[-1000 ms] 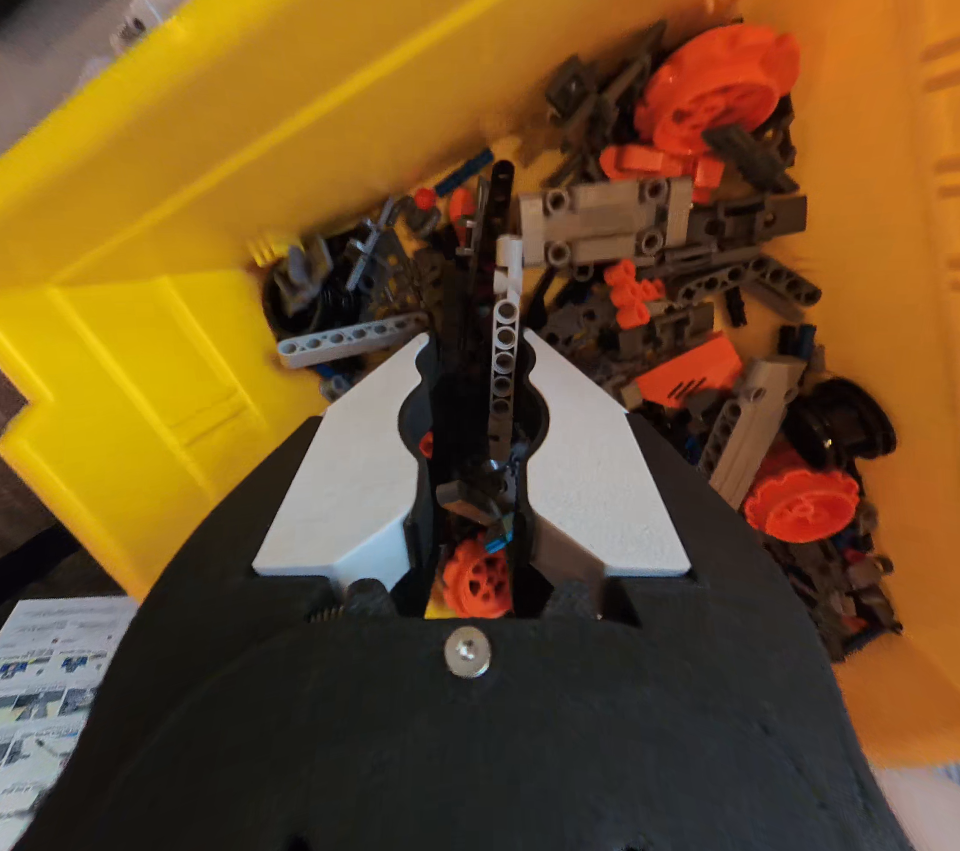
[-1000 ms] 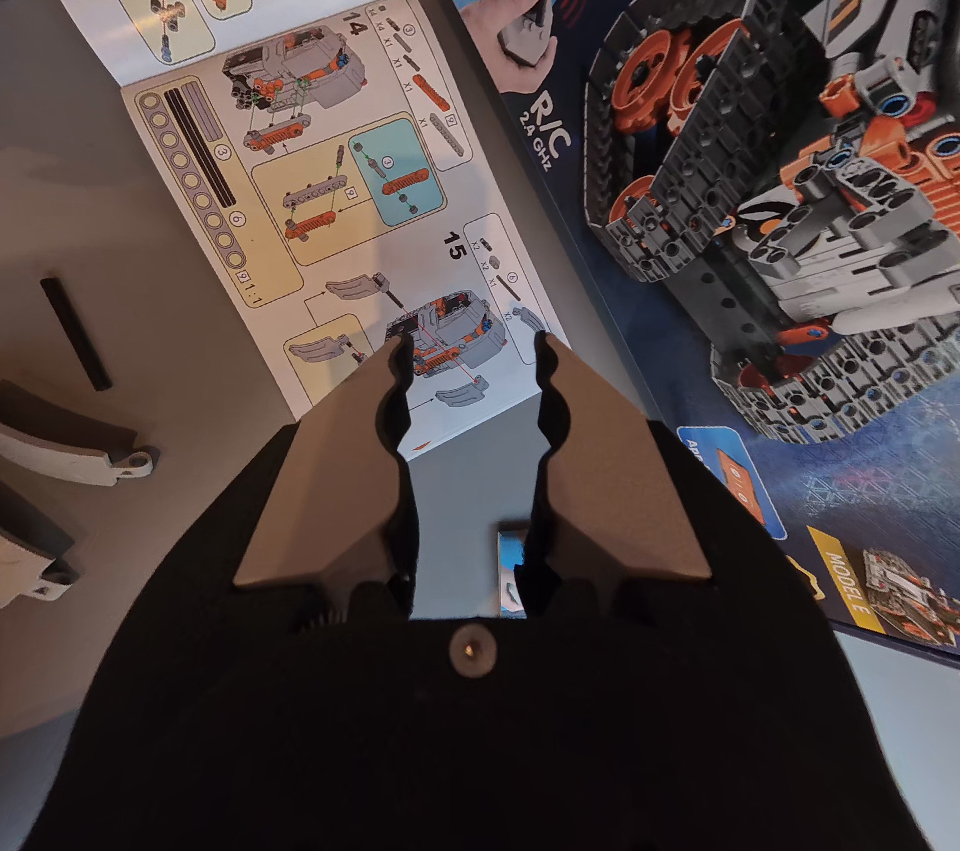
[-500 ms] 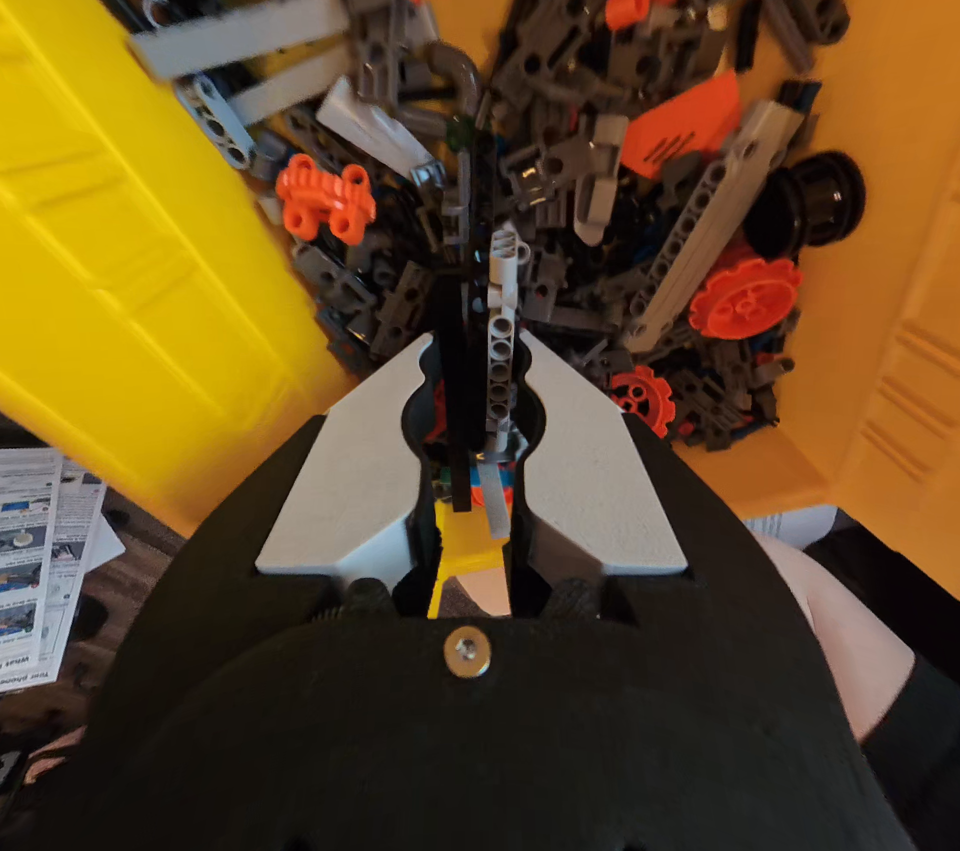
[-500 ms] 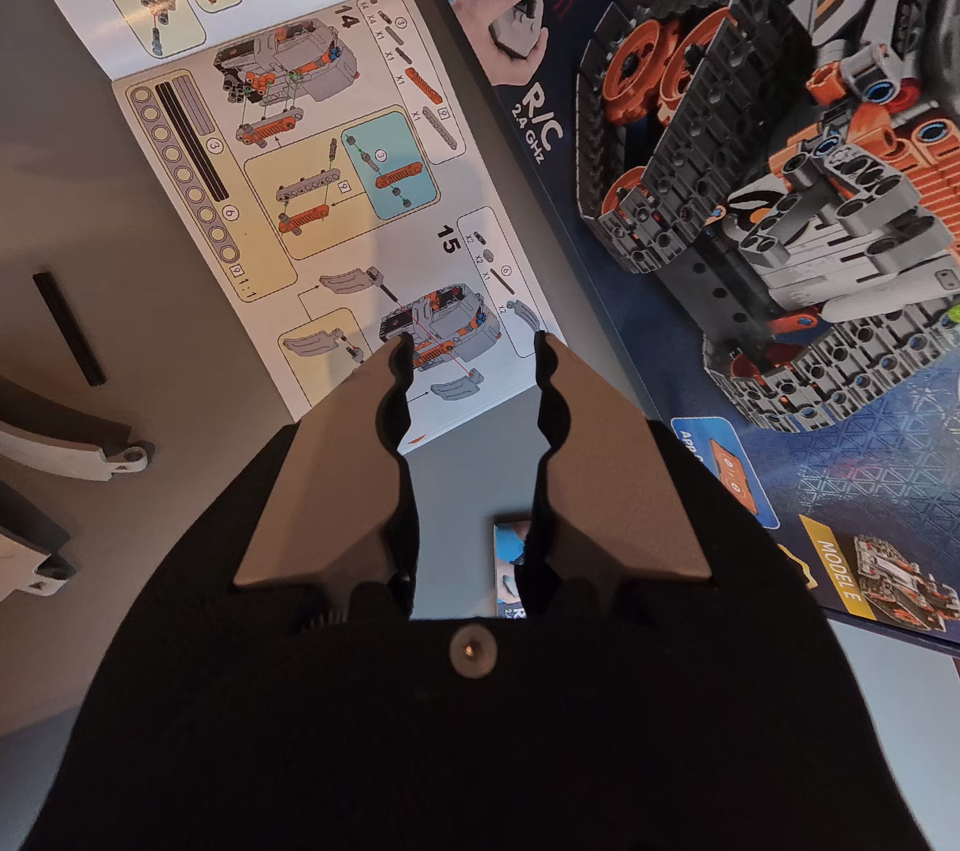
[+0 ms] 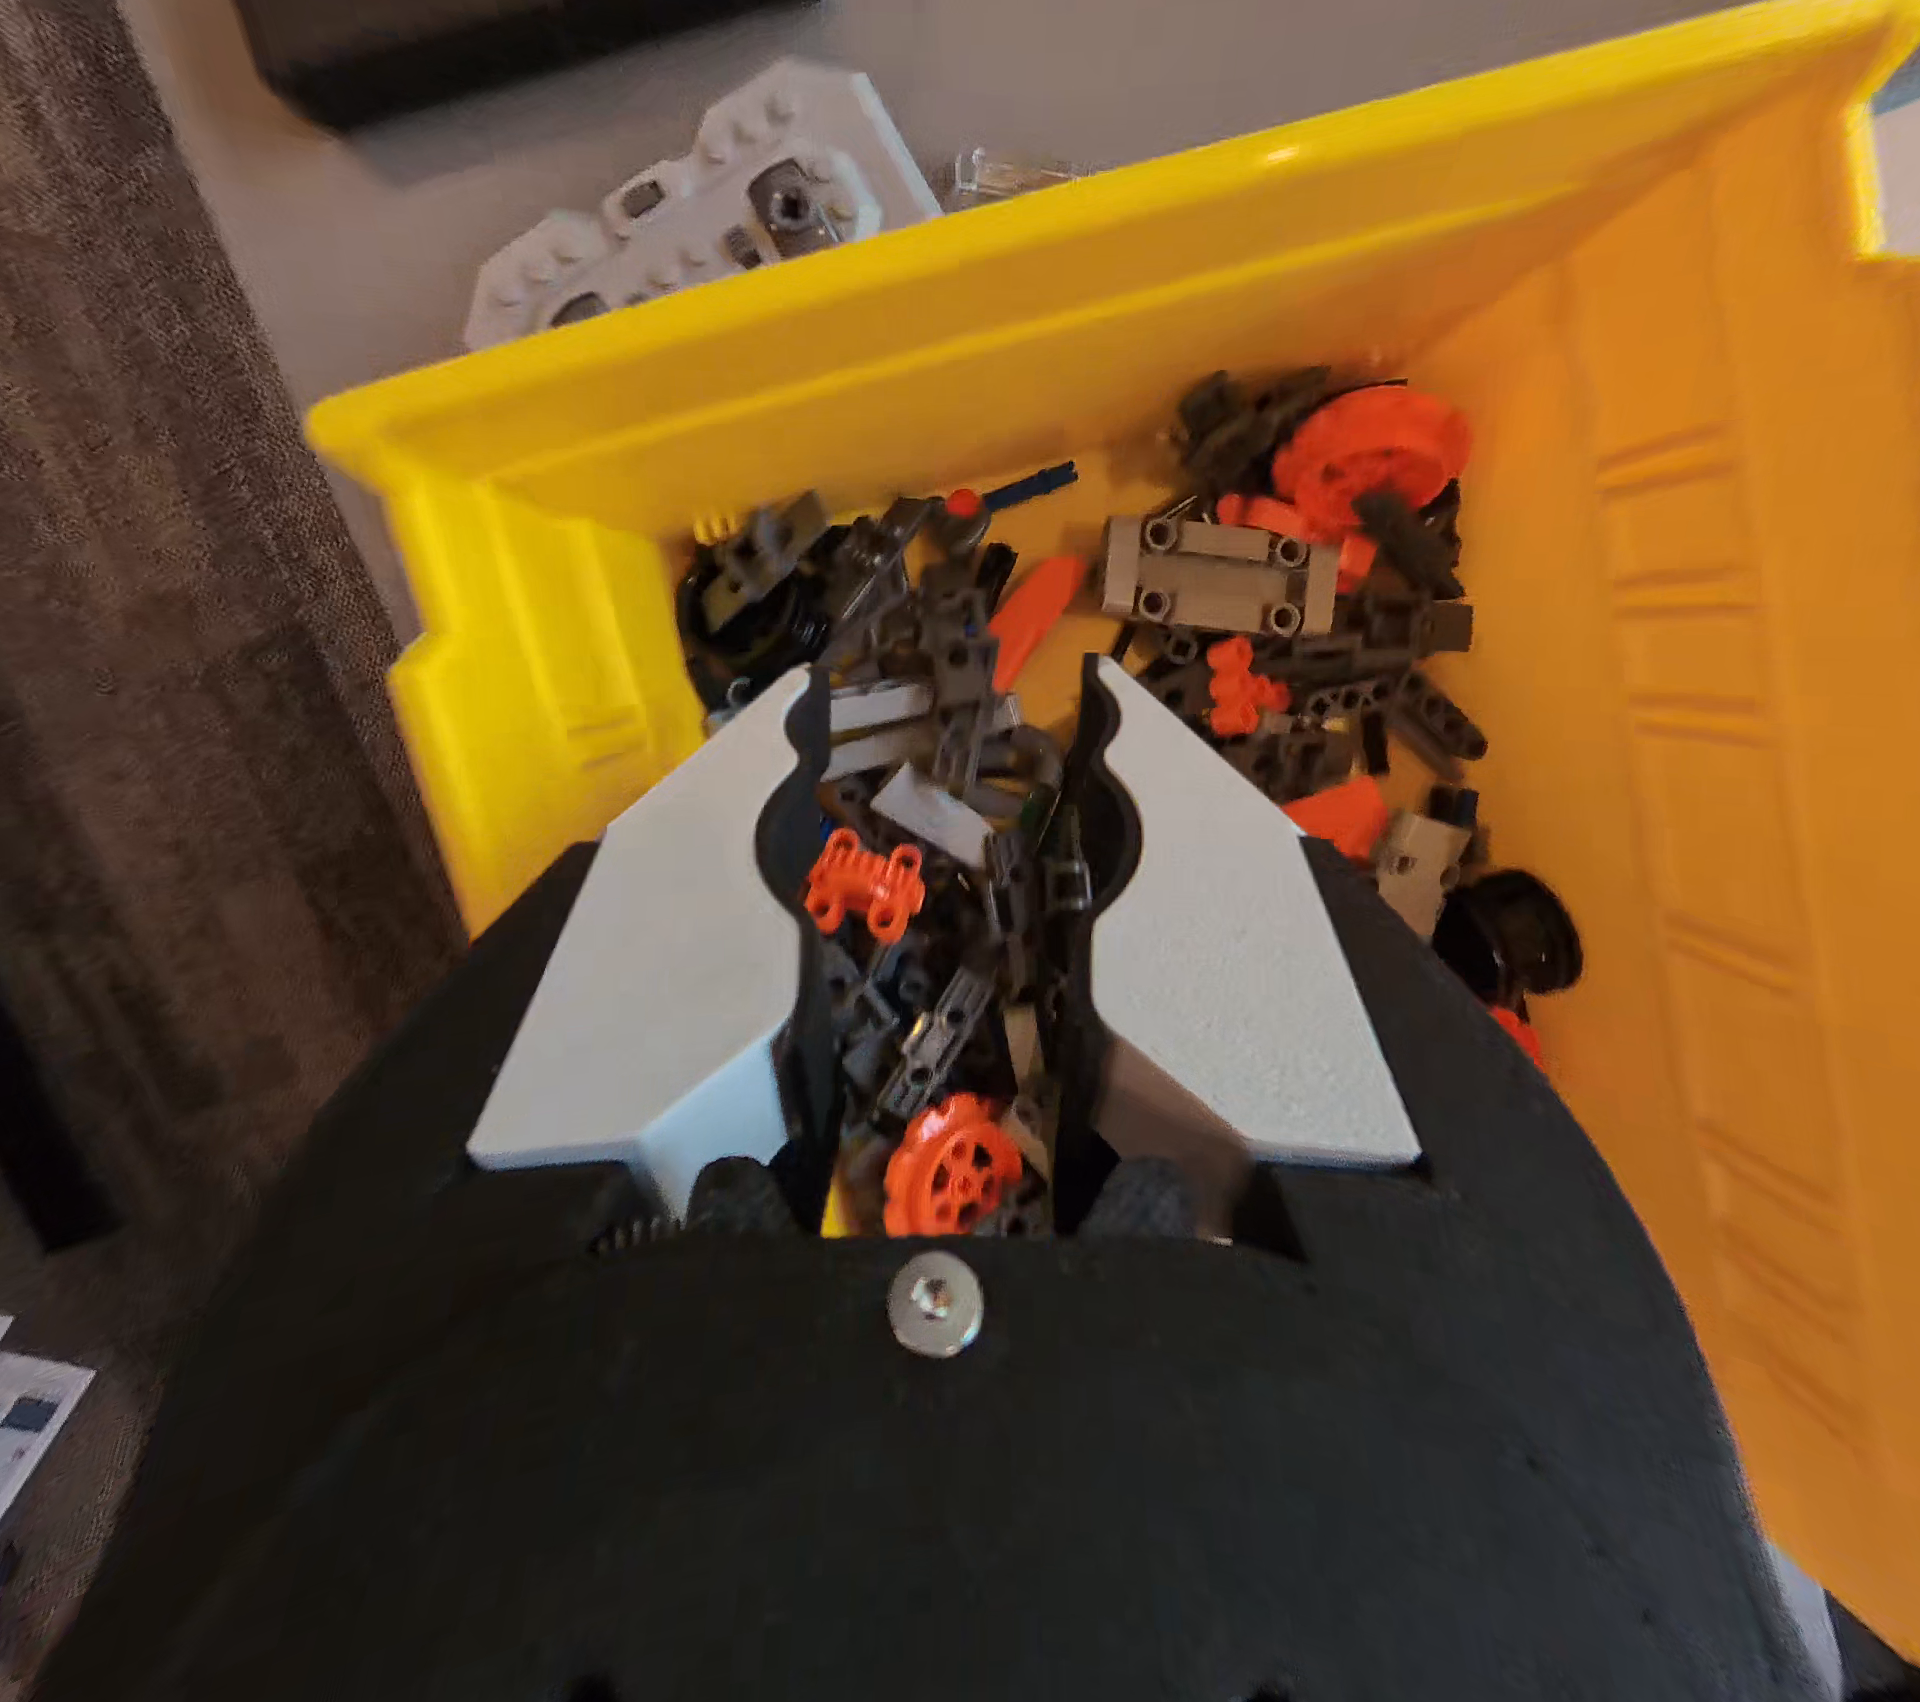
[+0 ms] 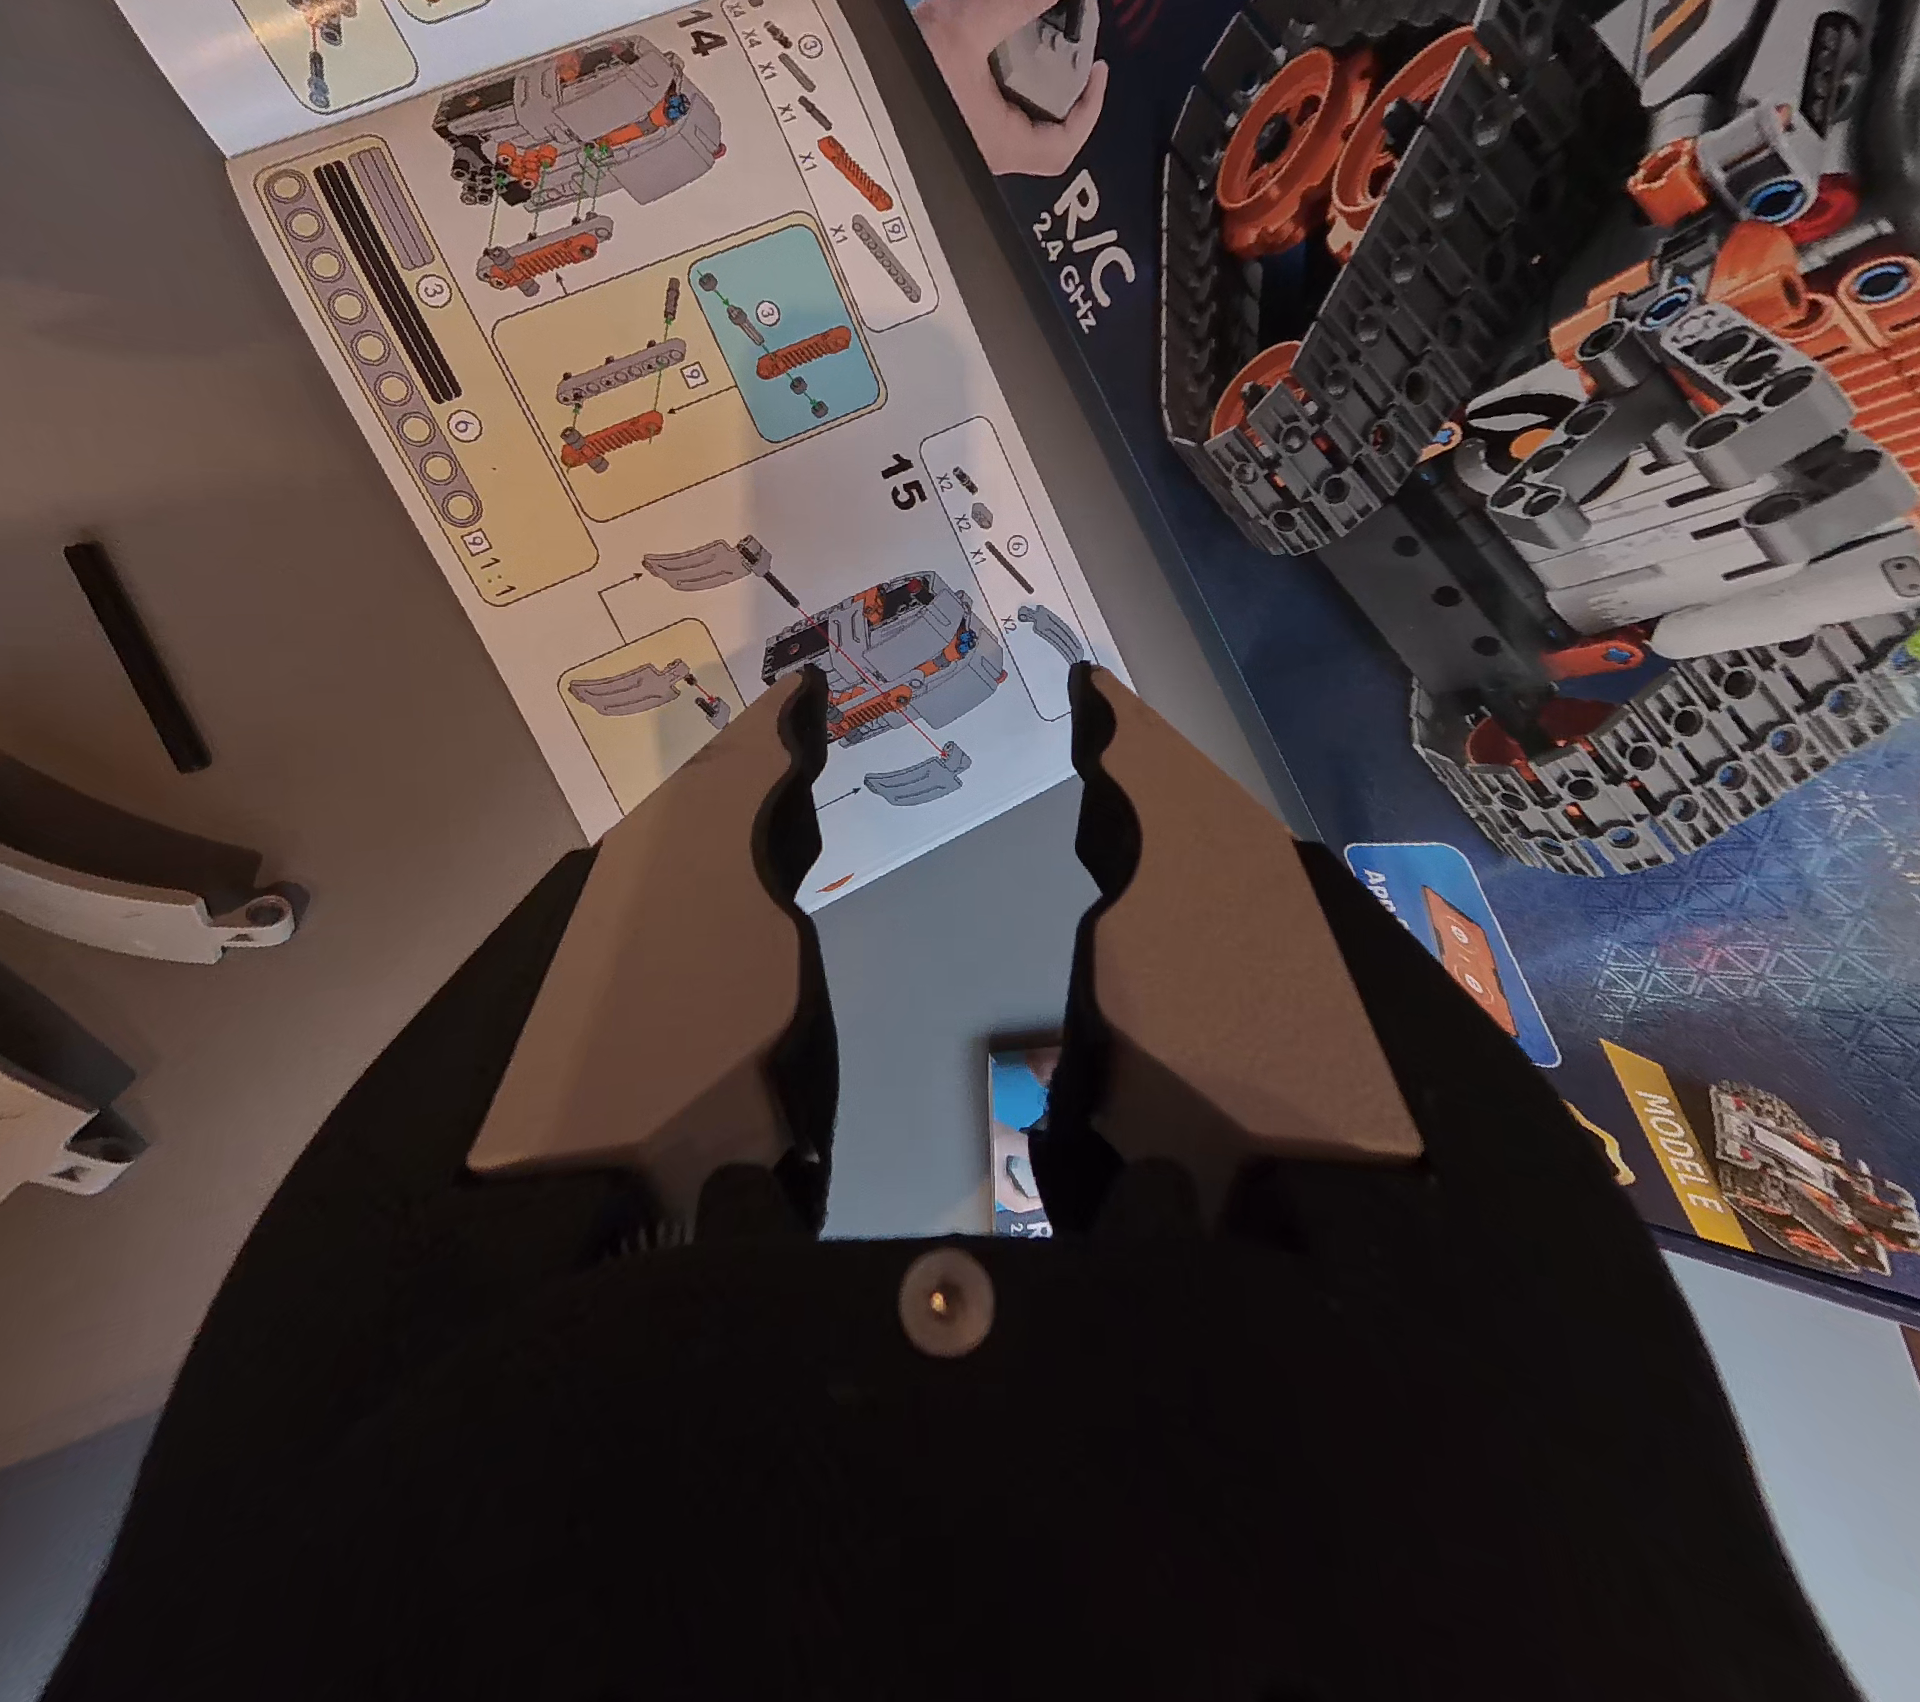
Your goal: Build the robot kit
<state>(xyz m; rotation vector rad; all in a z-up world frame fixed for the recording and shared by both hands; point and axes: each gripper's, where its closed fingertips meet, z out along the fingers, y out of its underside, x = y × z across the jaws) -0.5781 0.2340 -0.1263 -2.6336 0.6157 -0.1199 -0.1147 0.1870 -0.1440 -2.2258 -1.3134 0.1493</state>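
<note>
Fingers of the left gripper (image 5: 948,696) hang spread and empty over the yellow plastic bin (image 5: 935,322) of loose building-block pieces (image 5: 1216,582), while the right gripper (image 6: 940,686), also spread and empty, hovers above the open paper instruction booklet (image 6: 582,322).

The yellow bin (image 5: 1039,322) ran off at three o'clock, its bricks (image 5: 1247,665) blurred; two grey curved pieces (image 6: 135,899) were cut at nine o'clock.

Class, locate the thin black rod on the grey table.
In the right wrist view, the thin black rod lies at the left, between the open instruction booklet and the curved grey pieces below it.
</note>
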